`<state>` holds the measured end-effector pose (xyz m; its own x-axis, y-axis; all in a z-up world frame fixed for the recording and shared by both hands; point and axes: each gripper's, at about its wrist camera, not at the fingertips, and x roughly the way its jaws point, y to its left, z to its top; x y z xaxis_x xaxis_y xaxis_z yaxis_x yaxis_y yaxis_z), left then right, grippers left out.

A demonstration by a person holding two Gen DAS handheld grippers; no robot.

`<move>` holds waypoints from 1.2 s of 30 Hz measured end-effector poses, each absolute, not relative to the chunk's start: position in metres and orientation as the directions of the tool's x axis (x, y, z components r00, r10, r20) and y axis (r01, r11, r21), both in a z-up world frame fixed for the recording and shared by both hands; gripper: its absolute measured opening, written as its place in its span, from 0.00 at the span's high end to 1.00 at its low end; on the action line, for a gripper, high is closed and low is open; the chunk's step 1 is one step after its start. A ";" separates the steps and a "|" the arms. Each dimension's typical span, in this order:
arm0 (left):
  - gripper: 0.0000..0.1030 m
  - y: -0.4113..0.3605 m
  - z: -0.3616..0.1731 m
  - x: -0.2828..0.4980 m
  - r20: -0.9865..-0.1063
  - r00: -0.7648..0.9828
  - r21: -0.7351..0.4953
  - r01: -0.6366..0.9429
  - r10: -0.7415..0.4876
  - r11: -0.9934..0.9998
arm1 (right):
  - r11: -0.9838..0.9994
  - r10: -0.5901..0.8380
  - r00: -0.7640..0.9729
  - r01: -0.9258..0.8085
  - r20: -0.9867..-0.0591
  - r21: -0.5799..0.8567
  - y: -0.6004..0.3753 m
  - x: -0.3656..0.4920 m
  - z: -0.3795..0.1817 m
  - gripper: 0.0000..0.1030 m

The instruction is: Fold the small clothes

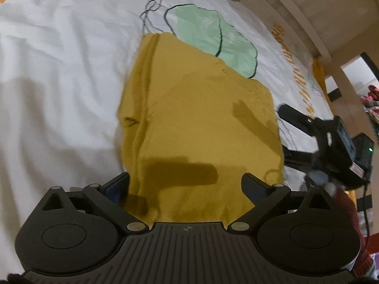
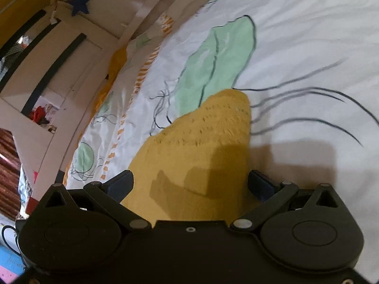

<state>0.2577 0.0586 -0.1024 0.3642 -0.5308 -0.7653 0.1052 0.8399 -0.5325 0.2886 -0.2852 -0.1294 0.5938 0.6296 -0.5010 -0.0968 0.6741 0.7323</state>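
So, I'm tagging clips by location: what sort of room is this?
Most likely a bedroom: the mustard knit garment lies on a bed's printed white duvet, with a wooden bed frame and a star decoration behind.

bedsheet [image 1: 59,71] bare left of garment [image 1: 194,123] | right gripper [image 1: 293,118] crowds other side

White bedspread [image 1: 59,54] with green leaf prints [image 1: 213,37], orange dashes. Pale wooden bed frame [image 1: 305,11] along far edge. Blue star [image 2: 79,1] on far-left wall. Dim warm light, hard shadows.
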 end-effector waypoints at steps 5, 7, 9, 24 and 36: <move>0.01 0.050 -0.106 0.267 -0.746 0.372 -0.552 0.119 -0.553 0.825 | 0.654 0.664 0.574 -0.136 -0.478 0.744 -0.277 0.307 -0.132 0.00; 0.01 0.048 -0.106 0.268 -0.739 0.372 -0.561 0.123 -0.562 0.819 | 0.642 0.677 0.571 -0.148 -0.465 0.752 -0.276 0.311 -0.133 0.00; 0.01 0.048 -0.105 0.267 -0.737 0.369 -0.563 0.128 -0.566 0.816 | 0.633 0.683 0.567 -0.146 -0.460 0.760 -0.277 0.313 -0.134 0.00; 0.74 0.066 -0.115 0.257 -0.585 0.291 -0.794 -0.015 -0.757 0.608 | 0.652 0.677 0.523 -0.100 -0.517 0.752 -0.293 0.295 -0.128 0.62; 0.74 0.019 -0.087 0.191 -0.495 0.130 -0.860 0.067 -0.859 0.506 | 0.656 0.667 0.495 -0.037 -0.557 0.754 -0.320 0.195 -0.082 0.63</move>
